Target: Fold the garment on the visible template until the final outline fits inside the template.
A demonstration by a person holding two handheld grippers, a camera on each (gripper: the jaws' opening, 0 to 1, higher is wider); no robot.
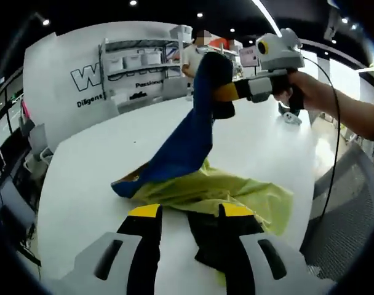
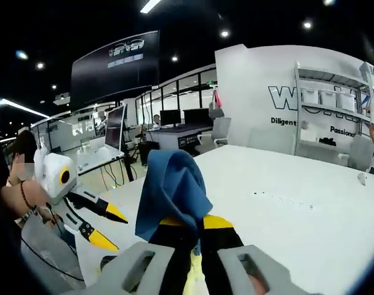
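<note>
The garment (image 1: 205, 187), blue on one side and yellow-green on the other, lies crumpled on the white table (image 1: 95, 166). My right gripper (image 1: 221, 92), held by a hand, is shut on a blue corner and holds it high above the table, so the cloth hangs down in a strip. In the right gripper view the blue cloth (image 2: 171, 187) bunches over my right gripper (image 2: 194, 222). My left gripper (image 1: 190, 212) is open at the garment's near edge, one jaw over the cloth. In the right gripper view the left gripper (image 2: 108, 226) has its yellow tips apart.
A grey mesh chair (image 1: 347, 203) stands at the table's right side. Behind the table are shelves with white bins (image 1: 138, 61), a lettered wall and a standing person (image 1: 196, 52). A small white object (image 1: 291, 117) lies far on the table. Desks with monitors (image 2: 175, 120) stand further back.
</note>
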